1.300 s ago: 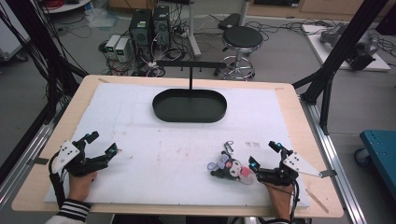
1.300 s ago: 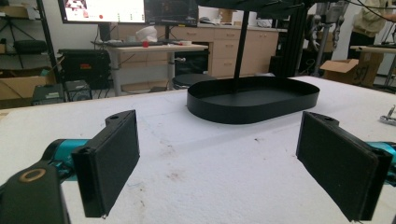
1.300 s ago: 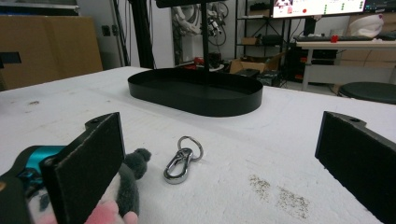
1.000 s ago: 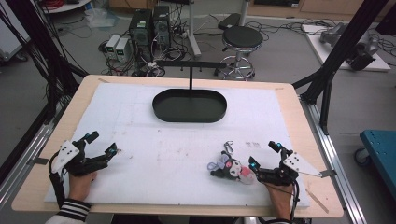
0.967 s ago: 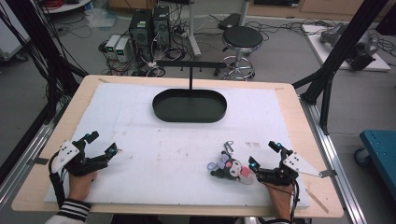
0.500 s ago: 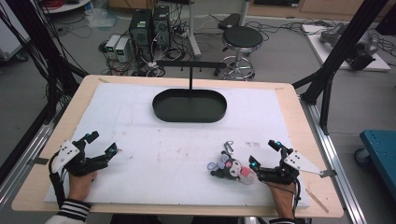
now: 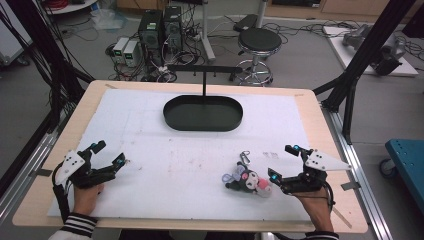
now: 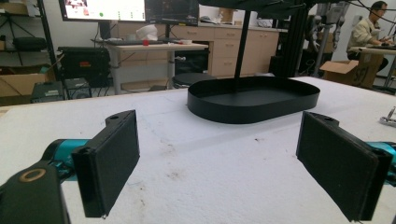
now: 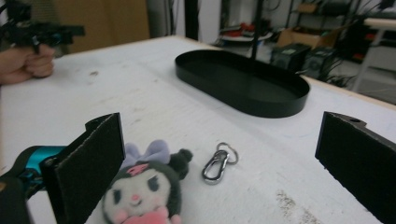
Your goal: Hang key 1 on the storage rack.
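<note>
A small dark plush toy with a purple bow and pink front lies on the white mat at the front right. Its silver clip lies on the mat just beyond it. My right gripper stands open right of the toy, its near jaw almost at the toy's side. In the right gripper view the plush toy sits by the left jaw and the clip lies between the jaws of the right gripper. My left gripper is open at the front left, nothing between the jaws of the left gripper.
A black oval tray sits at the back middle of the mat, with a thin post and crossbar rising from it. The tray lies ahead of the left gripper. Bare wooden table edge frames the mat.
</note>
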`<state>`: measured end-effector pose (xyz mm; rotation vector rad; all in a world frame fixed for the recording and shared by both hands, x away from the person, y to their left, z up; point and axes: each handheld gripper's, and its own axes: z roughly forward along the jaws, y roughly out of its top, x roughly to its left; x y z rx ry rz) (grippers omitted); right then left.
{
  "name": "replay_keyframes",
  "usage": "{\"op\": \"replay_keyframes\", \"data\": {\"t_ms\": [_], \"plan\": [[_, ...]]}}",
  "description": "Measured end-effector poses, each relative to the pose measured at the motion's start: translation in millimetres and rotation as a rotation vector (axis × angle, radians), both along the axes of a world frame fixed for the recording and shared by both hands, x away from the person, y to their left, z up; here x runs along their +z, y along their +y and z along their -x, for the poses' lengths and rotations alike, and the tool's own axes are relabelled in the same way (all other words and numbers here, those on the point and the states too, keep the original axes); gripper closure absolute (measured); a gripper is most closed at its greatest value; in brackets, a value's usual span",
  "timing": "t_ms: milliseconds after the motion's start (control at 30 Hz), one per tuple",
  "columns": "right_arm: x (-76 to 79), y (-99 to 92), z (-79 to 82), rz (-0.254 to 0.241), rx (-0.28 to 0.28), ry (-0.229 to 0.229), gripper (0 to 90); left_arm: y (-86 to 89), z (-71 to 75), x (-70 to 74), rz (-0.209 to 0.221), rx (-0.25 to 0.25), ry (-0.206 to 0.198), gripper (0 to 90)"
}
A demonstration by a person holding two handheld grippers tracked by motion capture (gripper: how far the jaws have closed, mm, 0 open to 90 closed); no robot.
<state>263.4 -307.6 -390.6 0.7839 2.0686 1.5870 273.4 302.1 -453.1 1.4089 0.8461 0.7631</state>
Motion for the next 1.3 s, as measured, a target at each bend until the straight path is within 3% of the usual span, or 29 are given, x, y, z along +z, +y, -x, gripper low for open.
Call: {"op": "replay_keyframes", "data": {"t_ms": [267,533,967,1267,1300], "plan": [[19.8,10.2,-3.5,0.162,0.112,0.086,0.7,-0.1,0.1,0.0,-0.001,0.0,-0.001,13.7],[23.4,24.2,-6.8,0.338,0.198,0.16,0.7,0.0,-0.1,0.0,-0.001,-0.001,-0.001,13.7],[23.5,40.2,-11.4,0.508,0.28,0.219,0.7,0.0,-0.1,0.0,-0.001,-0.001,0.0,13.7],[16.6,43.7,-12.6,0.566,0.303,0.267,1.4,-0.2,-0.1,0.0,-0.001,-0.001,-0.001,13.7],[14.9,44.3,-13.5,0.571,0.308,0.289,1.4,-0.1,0.0,0.0,-0.001,-0.001,0.0,13.7]]}}
